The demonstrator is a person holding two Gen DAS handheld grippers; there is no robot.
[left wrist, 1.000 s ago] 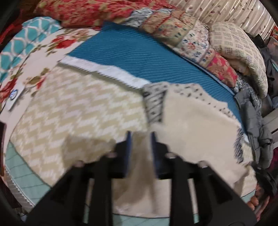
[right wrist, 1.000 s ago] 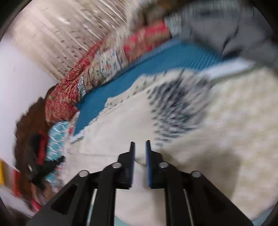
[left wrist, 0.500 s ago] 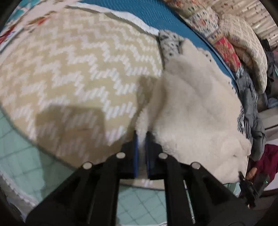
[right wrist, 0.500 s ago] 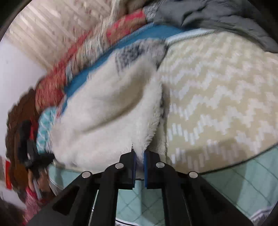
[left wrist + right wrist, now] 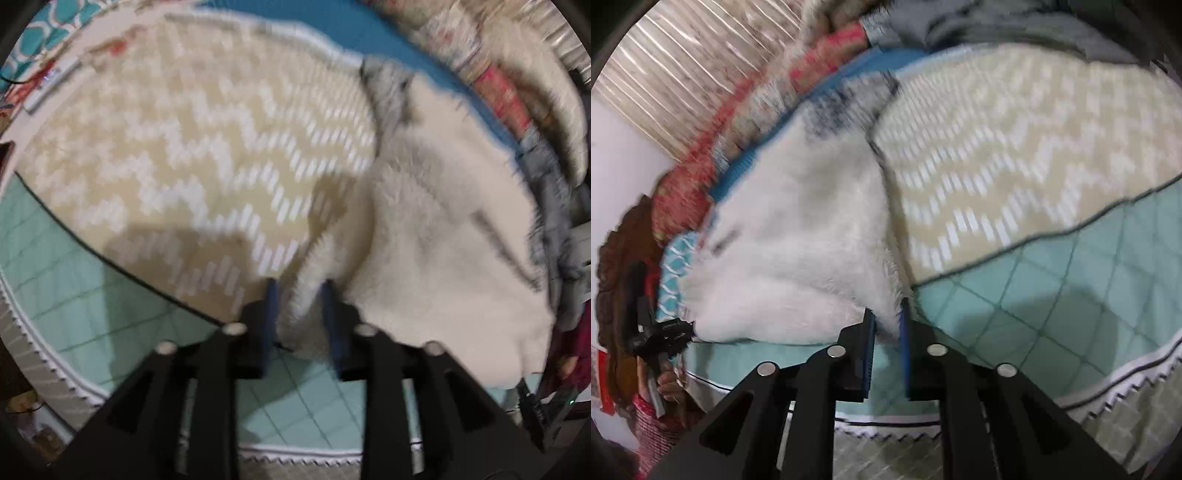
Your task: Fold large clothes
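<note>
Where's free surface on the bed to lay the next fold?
Free: the beige chevron blanket, between the white fleece garment and the floral pillows; also the mint quilt strip along the near edge. Crowded: the head side, piled with patchwork pillows and a grey jacket.

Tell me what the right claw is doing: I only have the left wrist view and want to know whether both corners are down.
Observer: The right claw has just been opening. A corner of the white fleece garment lies loosely between its fingers, low over the teal quilt.
Operator: Can you see my left claw from that side?
Observer: Yes. The left claw, which has also just been opening, is at the fleece's opposite corner, with a hand showing below it.
</note>
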